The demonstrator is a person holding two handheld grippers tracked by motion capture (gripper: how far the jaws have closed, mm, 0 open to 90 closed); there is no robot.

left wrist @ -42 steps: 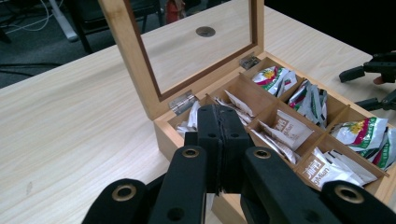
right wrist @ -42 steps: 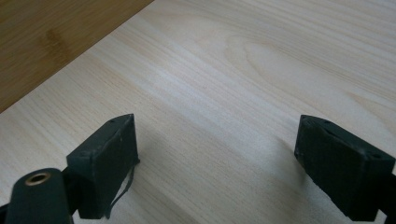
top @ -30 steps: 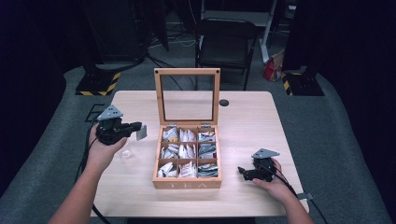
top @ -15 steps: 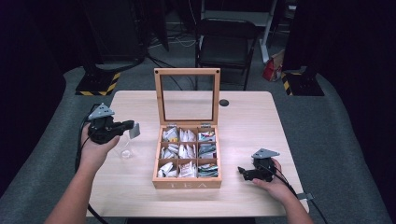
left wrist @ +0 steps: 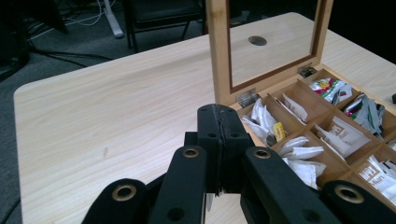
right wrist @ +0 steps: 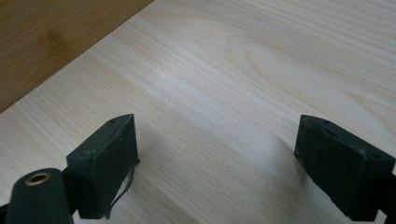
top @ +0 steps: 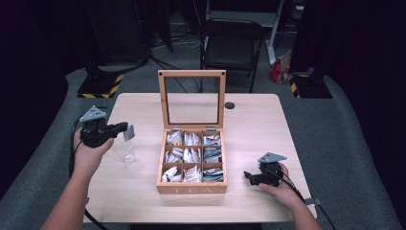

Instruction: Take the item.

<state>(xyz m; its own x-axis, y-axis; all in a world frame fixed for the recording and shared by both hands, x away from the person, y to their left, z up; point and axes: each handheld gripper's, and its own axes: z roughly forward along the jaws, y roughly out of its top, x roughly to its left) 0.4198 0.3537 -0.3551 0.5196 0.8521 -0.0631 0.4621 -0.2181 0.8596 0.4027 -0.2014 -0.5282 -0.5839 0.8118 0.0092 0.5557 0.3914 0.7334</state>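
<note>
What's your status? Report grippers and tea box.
Left gripper shut on small grey packet, left of tea box. Right gripper open, low over table. Lid upright, tea bags inside. Clear glass on table by left hand.

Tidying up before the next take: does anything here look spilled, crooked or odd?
Nothing spilled. The tea box sits square, lid upright, sachets inside their compartments. One oddity: the left gripper holds a small tea bag out over a clear glass.
</note>
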